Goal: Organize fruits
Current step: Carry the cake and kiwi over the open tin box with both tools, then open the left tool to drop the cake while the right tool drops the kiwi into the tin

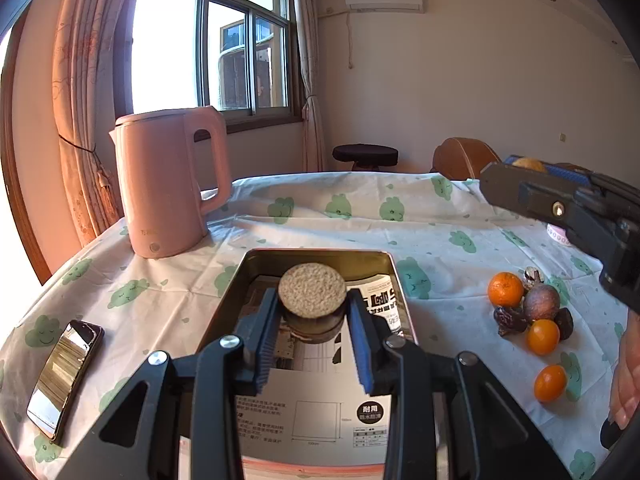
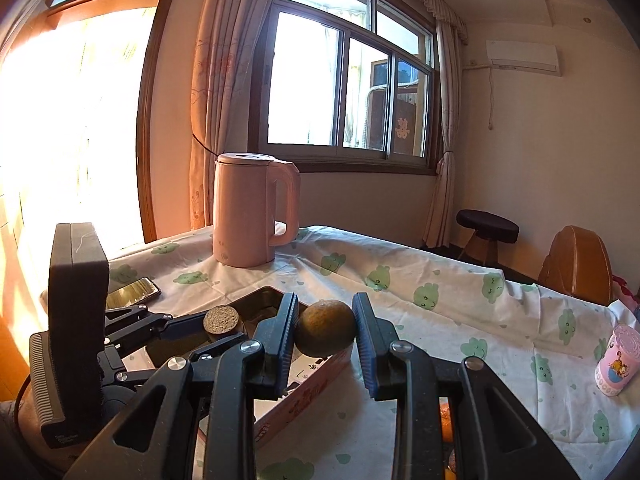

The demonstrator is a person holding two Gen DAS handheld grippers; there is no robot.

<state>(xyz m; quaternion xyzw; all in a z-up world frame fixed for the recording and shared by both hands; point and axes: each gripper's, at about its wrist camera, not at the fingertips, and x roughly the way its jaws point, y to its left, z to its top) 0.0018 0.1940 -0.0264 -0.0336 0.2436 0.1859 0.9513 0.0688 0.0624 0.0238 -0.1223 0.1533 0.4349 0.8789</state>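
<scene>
Left gripper (image 1: 312,334) clamped on sliced fruit (image 1: 312,293) above tin box (image 1: 256,264), right gripper (image 2: 325,342) gripping brownish round fruit (image 2: 326,328) over box edge

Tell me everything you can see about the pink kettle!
The pink kettle is tall, with a smooth, matte body that looks like plastic. It has a flat lid, which is shut, a small pointed spout on one side and a big loop handle on the other. There is a small round mark low on its front. It stands upright on the cloud-print tablecloth near the window, beyond the metal tin. Nothing else touches it.
</scene>
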